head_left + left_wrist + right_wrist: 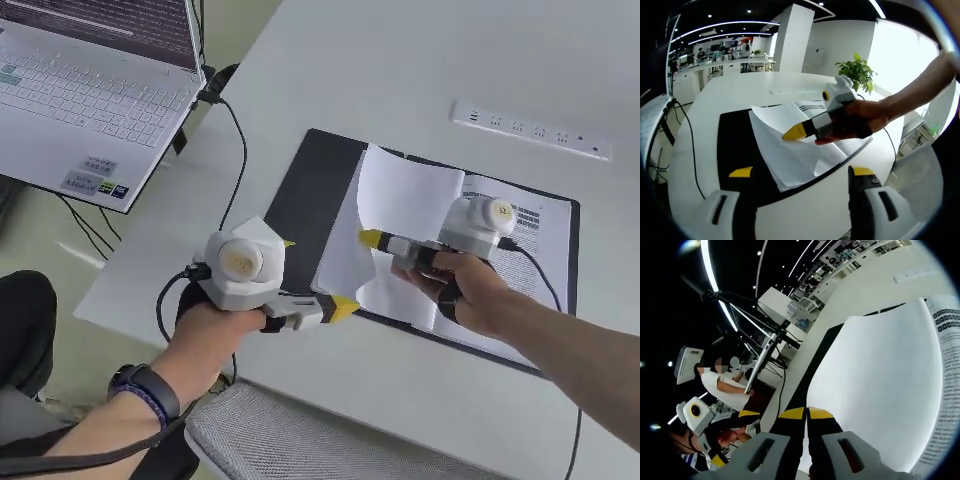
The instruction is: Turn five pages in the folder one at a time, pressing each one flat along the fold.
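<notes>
The left hand [215,325] holds the left tool [338,308] low, near the front edge of the bench [400,60], with the wrist bent so that the tool points to the right, toward the folder [300,190]. Its jaws stand wide apart and hold nothing; in the left gripper view both yellow tips hang over the near edge of the folder without touching it.

The right hand [470,290] comes from the right side, with the arm stretched across the open folder. It holds the right tool [372,238] almost level and pointing to the left. The jaws of this tool are closed, the yellow tips against each other, and the free edge of one white page [405,195] seems to be pinched between them.

The folder lies open on the bench, and its black cover is flat on the left. The held page is lifted and makes an arch above the other sheets. The side of it that shows is blank. Printed text is visible on the sheet [535,225] below, on the right side.

A laptop [90,90] stands at the far left of the bench and a power strip [530,130] lies behind the folder.
</notes>
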